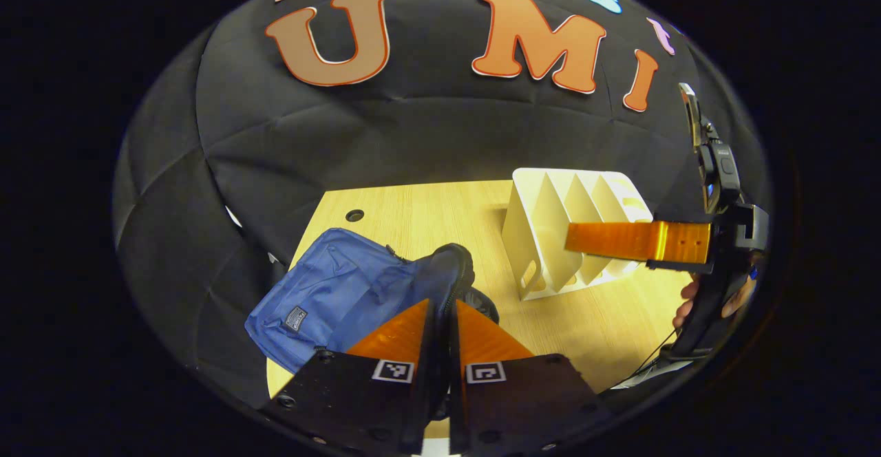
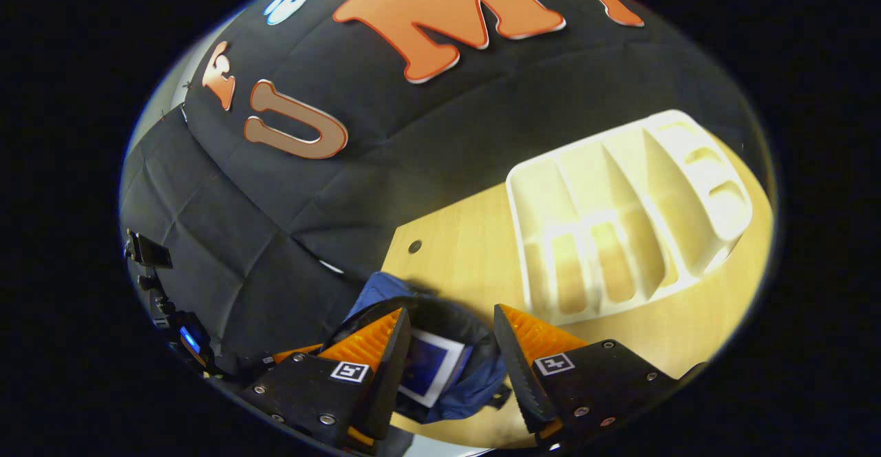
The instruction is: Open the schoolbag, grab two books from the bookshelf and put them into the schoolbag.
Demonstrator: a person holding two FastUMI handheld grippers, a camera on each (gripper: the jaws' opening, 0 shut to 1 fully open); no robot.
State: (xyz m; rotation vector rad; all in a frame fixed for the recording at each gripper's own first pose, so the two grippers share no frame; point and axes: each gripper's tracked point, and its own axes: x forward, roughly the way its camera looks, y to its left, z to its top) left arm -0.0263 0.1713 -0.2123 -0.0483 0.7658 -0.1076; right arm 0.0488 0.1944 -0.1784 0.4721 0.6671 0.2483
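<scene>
Bare table between schoolbag and bookshelf gives passage.

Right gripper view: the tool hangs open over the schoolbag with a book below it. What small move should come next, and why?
Probably lift the right tool up and away from the schoolbag. Its jaws stand open, the book lies inside the bag's mouth, gripped by nothing, and the white bookshelf looks empty. Meanwhile the left tool is pinched on the bag's rim, holding it open.
</scene>
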